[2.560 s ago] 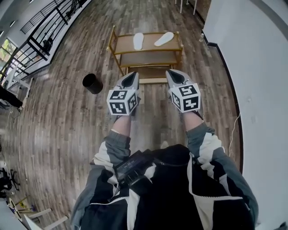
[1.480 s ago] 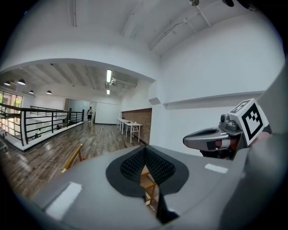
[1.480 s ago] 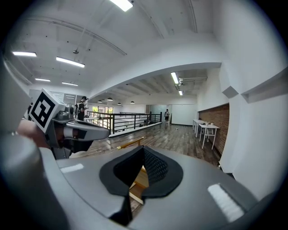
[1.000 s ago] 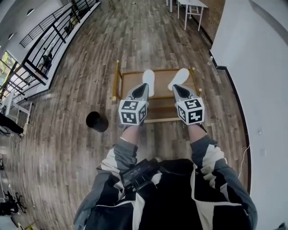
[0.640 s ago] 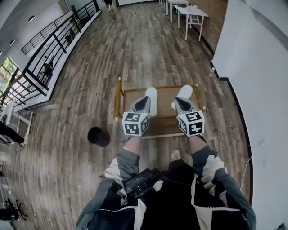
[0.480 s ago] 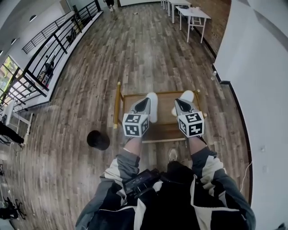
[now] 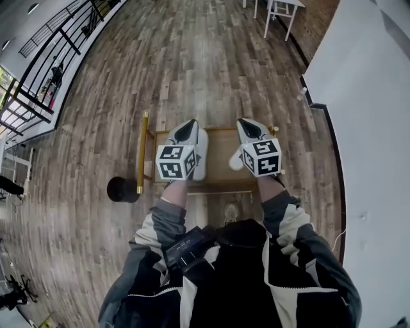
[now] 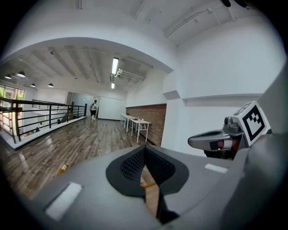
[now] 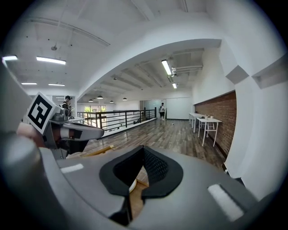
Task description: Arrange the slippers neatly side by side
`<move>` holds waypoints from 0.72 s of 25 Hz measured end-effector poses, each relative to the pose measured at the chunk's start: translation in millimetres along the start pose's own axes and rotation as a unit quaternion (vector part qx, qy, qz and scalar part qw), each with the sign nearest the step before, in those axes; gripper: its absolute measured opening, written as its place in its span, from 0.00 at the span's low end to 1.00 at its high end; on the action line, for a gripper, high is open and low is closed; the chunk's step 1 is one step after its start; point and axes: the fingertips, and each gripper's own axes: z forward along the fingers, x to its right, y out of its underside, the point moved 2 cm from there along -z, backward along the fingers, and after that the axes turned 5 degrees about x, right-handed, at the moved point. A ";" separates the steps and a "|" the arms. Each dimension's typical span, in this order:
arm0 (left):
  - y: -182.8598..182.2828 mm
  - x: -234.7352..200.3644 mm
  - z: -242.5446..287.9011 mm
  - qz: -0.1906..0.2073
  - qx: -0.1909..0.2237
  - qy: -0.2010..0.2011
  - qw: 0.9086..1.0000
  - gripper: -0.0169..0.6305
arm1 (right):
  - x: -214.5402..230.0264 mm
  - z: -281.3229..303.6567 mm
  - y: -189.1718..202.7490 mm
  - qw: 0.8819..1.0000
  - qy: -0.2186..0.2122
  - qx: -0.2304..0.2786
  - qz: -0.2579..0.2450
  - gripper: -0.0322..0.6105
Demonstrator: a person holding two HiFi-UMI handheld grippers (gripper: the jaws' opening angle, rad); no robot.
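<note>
Two white slippers lie on the top board of a low wooden shelf (image 7: 218, 168) with gold posts. The left slipper (image 7: 201, 155) shows beside my left gripper (image 7: 186, 124), which hovers over it with its jaws together and empty. My right gripper (image 7: 247, 122) hangs over the right slipper (image 7: 236, 162), which is mostly hidden under it, and its jaws are shut and empty. In the left gripper view the closed pads (image 8: 144, 150) frame a strip of shelf wood. A white sliver of slipper (image 9: 133, 184) shows below the pads in the right gripper view.
A black bin (image 7: 122, 189) stands on the wood floor left of the shelf. A white wall (image 7: 365, 128) runs along the right. Railings (image 7: 45, 70) line the far left, and white tables (image 7: 282, 8) stand at the back. The person's shoe (image 7: 232, 212) is just before the shelf.
The person has walked up to the shelf. Both grippers, still closed, have moved forward and slightly down, from short of the shelf to above the two slippers.
</note>
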 end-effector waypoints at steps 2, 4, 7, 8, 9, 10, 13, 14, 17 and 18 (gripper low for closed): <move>-0.3 -5.7 15.6 -0.002 0.001 -0.005 1.000 0.04 | 11.9 14.1 -0.8 1.000 -0.004 -0.003 -0.003 0.06; 1.5 -12.9 28.3 0.002 -0.004 -0.008 1.000 0.04 | 19.3 26.9 -2.8 1.000 -0.007 -0.004 0.000 0.06; -0.2 -26.3 44.1 -0.001 -0.010 -0.006 1.000 0.04 | 25.9 44.2 -12.1 1.000 -0.006 -0.003 0.006 0.06; -0.2 -29.7 47.8 -0.006 -0.010 -0.005 1.000 0.04 | 27.6 48.4 -13.6 1.000 -0.003 -0.005 0.005 0.06; 0.2 -33.1 51.2 -0.011 -0.010 -0.003 1.000 0.04 | 29.5 52.2 -14.4 1.000 -0.001 -0.007 0.004 0.06; -0.2 -36.9 55.1 -0.017 -0.009 -0.002 1.000 0.04 | 32.1 55.9 -15.6 1.000 0.003 -0.008 0.004 0.06; 0.3 -44.6 65.8 -0.012 -0.013 0.005 1.000 0.04 | 38.8 62.7 -13.8 1.000 0.016 -0.014 0.007 0.06; 3.0 -45.3 68.1 -0.006 -0.018 0.008 1.000 0.04 | 40.2 64.0 -10.1 1.000 0.019 -0.018 0.008 0.06; 9.9 -48.6 73.9 -0.011 -0.027 0.017 0.999 0.04 | 44.5 69.3 -1.0 0.999 0.029 -0.030 0.011 0.06; 12.2 -50.4 74.6 -0.015 -0.029 0.018 0.999 0.04 | 45.7 70.4 2.9 0.999 0.031 -0.035 0.013 0.06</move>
